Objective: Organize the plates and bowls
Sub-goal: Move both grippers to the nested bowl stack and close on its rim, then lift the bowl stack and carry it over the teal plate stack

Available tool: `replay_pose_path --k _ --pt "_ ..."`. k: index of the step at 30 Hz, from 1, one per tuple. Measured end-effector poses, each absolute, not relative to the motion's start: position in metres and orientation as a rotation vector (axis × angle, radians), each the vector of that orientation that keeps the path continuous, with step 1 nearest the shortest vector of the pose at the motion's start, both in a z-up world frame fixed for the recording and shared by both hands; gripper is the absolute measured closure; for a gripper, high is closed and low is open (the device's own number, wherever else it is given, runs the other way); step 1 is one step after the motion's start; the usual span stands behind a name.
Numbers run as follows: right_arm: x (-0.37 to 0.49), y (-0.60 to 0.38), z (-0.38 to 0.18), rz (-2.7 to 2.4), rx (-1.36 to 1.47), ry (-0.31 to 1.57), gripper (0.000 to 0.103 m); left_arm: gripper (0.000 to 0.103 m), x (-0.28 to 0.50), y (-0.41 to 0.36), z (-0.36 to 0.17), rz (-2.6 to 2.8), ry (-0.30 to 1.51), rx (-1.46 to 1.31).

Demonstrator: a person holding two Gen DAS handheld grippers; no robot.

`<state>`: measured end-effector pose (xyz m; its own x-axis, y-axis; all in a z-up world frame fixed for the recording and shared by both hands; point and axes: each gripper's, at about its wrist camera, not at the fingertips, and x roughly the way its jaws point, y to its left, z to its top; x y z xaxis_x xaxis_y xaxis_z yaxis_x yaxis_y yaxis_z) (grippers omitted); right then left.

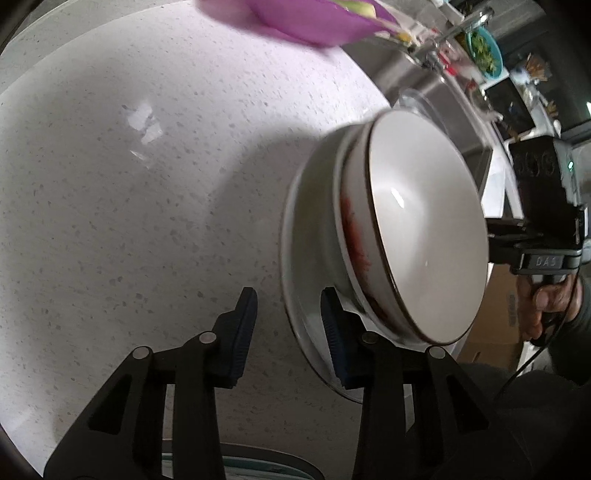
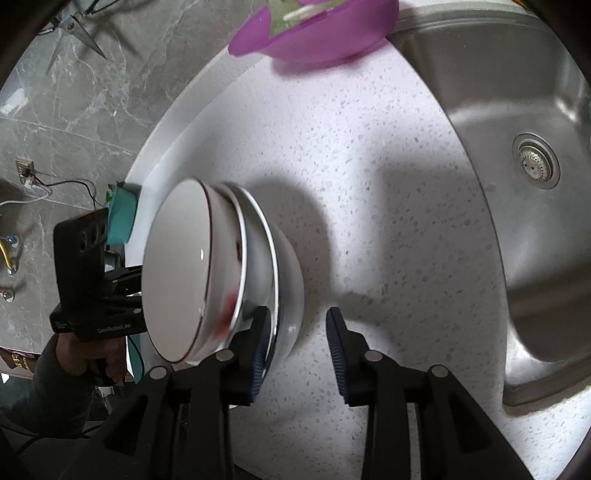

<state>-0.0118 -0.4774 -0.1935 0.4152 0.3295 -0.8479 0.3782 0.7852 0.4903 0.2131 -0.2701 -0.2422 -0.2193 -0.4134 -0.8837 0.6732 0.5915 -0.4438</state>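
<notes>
A stack of three bowls stands on the speckled white countertop point(image 1: 129, 221). The top bowl point(image 1: 424, 229) is white with a dark rim, the middle bowl point(image 1: 354, 236) is smeared red inside, and the bottom bowl point(image 1: 310, 236) is wide and white. My left gripper point(image 1: 288, 332) straddles the bottom bowl's near rim, one pad inside and one outside, with a gap showing, so it is open. In the right wrist view the stack point(image 2: 177, 266) sits left of centre. My right gripper point(image 2: 299, 347) straddles the bottom bowl's wall point(image 2: 291, 277) on the opposite side, its outer pad clear of the wall.
A purple bowl point(image 2: 314, 33) with scraps sits at the counter's far end beside the steel sink point(image 2: 535, 221). A teal plate of greens point(image 1: 484, 51) lies beyond the sink. A teal object point(image 2: 122, 218) sits at the counter edge. A person's hand point(image 1: 546, 306) holds the right gripper.
</notes>
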Motion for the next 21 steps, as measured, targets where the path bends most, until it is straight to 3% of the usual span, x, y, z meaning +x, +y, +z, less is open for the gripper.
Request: replay_pose_path --k 6,11,21 --pt "-0.003 -0.472 -0.199 -0.061 0.695 1.166 0.069 0.081 0.21 -0.279 -0.244 -1.002 1.474 0.217" --pt "0.006 -0.467 -0.197 -0.057 0.659 1.154 0.082 0.086 0.208 -0.287 -0.243 -0.997 1.456 0.239" --pt "0.011 -0.461 -0.194 -0.118 0.568 1.151 0.085 0.089 0.204 -0.291 -0.239 -0.934 1.396 0.277"
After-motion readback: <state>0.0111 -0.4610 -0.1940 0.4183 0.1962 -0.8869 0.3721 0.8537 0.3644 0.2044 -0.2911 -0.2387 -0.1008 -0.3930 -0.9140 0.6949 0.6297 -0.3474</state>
